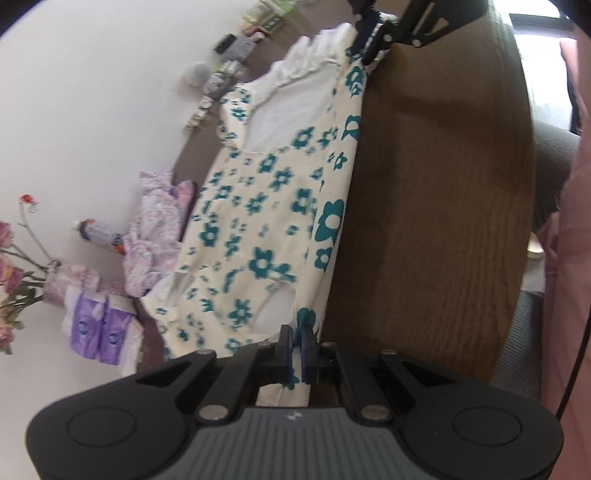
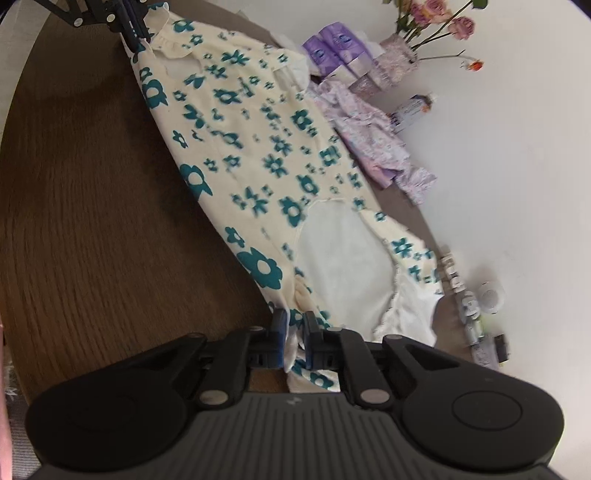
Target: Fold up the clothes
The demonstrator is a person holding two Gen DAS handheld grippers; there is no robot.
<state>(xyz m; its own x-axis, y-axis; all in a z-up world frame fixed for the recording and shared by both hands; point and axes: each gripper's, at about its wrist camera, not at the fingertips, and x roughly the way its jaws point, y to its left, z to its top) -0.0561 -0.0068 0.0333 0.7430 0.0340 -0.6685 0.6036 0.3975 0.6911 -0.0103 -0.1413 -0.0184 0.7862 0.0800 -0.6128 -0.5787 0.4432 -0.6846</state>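
Observation:
A cream garment with teal flowers (image 1: 258,206) (image 2: 258,162) lies stretched over the brown wooden table (image 1: 436,206) (image 2: 85,206), its white lining showing at the neck opening. My left gripper (image 1: 298,334) is shut on one end of its near edge. At the far top of the left wrist view, the right gripper (image 1: 369,40) pinches the other end. In the right wrist view my right gripper (image 2: 294,325) is shut on the cloth near the neckline, and the left gripper (image 2: 135,26) holds the far end. The held edge runs taut between them.
A lilac patterned garment (image 1: 159,229) (image 2: 373,136) lies bunched by the white wall. Purple packets (image 1: 98,328) (image 2: 334,44), a vase of pink flowers (image 2: 436,22), a tube (image 1: 98,232) and small items (image 1: 229,55) (image 2: 476,310) line the table's far side. A pink sleeve (image 1: 569,258) is at right.

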